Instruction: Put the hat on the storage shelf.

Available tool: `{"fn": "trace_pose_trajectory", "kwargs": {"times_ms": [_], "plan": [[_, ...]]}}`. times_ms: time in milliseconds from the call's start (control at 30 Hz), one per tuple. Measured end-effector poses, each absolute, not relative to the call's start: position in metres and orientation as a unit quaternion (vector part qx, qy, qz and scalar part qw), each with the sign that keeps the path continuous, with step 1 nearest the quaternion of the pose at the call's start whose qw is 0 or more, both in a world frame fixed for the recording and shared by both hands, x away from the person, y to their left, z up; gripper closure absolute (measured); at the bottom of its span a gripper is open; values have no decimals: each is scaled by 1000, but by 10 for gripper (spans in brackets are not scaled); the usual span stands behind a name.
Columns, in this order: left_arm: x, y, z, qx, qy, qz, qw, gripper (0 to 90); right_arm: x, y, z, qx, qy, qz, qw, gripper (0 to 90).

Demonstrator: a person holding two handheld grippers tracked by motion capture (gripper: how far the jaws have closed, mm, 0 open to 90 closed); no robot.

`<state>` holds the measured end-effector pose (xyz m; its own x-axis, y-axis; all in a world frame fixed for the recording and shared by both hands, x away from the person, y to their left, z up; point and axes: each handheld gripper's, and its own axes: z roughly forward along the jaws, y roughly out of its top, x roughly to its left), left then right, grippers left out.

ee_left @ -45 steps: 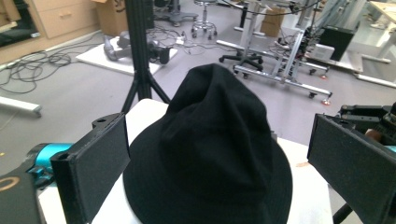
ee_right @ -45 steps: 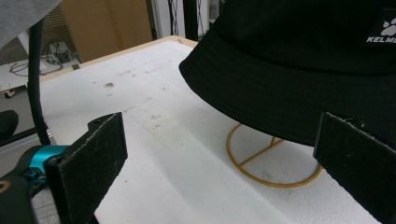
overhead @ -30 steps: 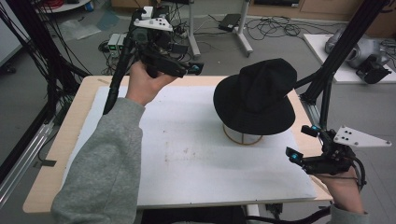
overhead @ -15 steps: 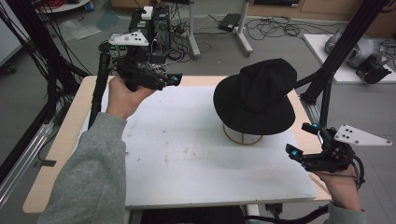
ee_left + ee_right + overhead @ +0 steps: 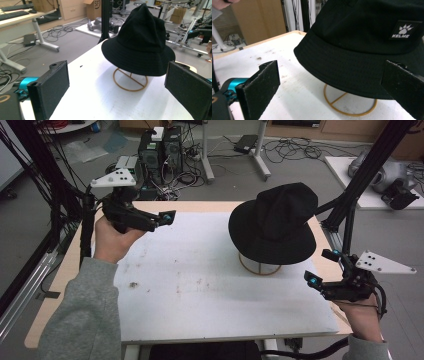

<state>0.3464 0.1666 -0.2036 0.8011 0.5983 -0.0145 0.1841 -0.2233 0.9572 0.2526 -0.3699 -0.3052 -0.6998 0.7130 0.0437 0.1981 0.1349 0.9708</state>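
Observation:
A black bucket hat (image 5: 276,221) sits on a gold wire stand (image 5: 259,268) at the right of the white table top (image 5: 200,285). My left gripper (image 5: 165,217) hovers over the table's far left part, open and empty, pointing right toward the hat. In the left gripper view the hat (image 5: 140,42) and the stand's ring (image 5: 130,80) lie ahead of the wide-apart jaws of the left gripper (image 5: 117,75). My right gripper (image 5: 322,267) is open just right of the hat, near the table's right edge. In the right gripper view the hat's brim (image 5: 352,62) hangs close, with a paw logo patch (image 5: 403,30).
A black frame post (image 5: 350,215) rises just right of the hat, close to my right gripper. Computer boxes (image 5: 160,150), cables and desk legs stand on the floor beyond the far edge. Small dark specks (image 5: 134,284) dot the white top.
My left gripper has moved left and nearer, away from the table's far edge. The right gripper has shifted only slightly. The hat has not moved.

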Motion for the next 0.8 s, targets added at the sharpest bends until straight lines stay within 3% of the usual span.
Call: {"fn": "trace_pose_trajectory", "kwargs": {"times_ms": [800], "plan": [[300,223,-242,717,308,225,584,61,260,-366,-306,320,704,591,228,19]]}}
